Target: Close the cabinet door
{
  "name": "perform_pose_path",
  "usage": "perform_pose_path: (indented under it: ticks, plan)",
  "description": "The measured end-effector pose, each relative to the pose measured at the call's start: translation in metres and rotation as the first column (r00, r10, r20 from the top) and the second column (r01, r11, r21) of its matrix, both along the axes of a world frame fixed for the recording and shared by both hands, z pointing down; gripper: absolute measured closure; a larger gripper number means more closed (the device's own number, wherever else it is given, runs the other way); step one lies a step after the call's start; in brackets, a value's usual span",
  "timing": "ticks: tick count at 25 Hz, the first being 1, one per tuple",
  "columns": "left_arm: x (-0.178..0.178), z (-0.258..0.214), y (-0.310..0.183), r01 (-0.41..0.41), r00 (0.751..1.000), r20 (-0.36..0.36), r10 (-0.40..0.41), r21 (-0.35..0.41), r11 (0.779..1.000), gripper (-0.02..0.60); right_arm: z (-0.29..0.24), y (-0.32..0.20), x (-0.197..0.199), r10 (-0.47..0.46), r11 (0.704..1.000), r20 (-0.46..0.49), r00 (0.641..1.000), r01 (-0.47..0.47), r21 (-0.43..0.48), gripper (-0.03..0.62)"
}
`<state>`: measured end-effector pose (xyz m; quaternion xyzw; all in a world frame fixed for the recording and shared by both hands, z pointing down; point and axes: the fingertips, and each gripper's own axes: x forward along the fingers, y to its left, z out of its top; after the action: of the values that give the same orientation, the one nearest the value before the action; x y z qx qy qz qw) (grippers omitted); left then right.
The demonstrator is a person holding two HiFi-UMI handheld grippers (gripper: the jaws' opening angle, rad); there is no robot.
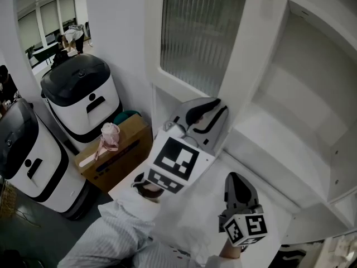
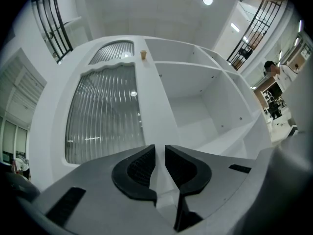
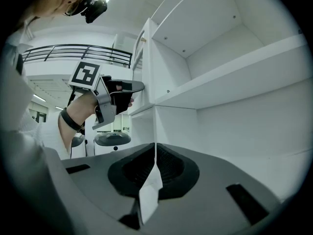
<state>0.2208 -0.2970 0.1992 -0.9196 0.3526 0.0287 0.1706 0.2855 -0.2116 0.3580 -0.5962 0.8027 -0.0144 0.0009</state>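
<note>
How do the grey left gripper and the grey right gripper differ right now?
The left gripper is raised at the white cabinet door with ribbed glass, jaws gripping its edge. The right gripper hangs lower, facing the open shelves, jaws shut on nothing. Both are the same grey two-jaw design.

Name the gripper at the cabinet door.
The left gripper, jaws on the edge of the cabinet door; the right gripper hangs lower, shut, empty.
</note>
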Motion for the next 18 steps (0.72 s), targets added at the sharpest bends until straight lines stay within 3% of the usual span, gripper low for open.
perform_pose_path:
  ticks: [8, 14, 18]
  plan:
    - [0.000, 0.000, 0.000, 0.018, 1.000, -0.012, -0.018, 0.009, 1.000, 0.509, -0.001, 0.002, -0.001, -0.011, 1.000, 0.001, 1.000, 0.011, -0.005, 0.577]
    - [0.000, -0.001, 0.002, 0.064, 0.997, 0.037, -0.066, 0.056, 0.996, 0.509, -0.004, 0.007, -0.002, -0.024, 1.000, 0.012, 1.000, 0.024, 0.003, 0.577]
    - [-0.004, -0.005, 0.016, 0.051, 0.999, 0.007, -0.052, 0.060, 0.997, 0.509, -0.009, 0.012, -0.006, -0.052, 0.999, 0.007, 0.999, 0.052, 0.007, 0.577]
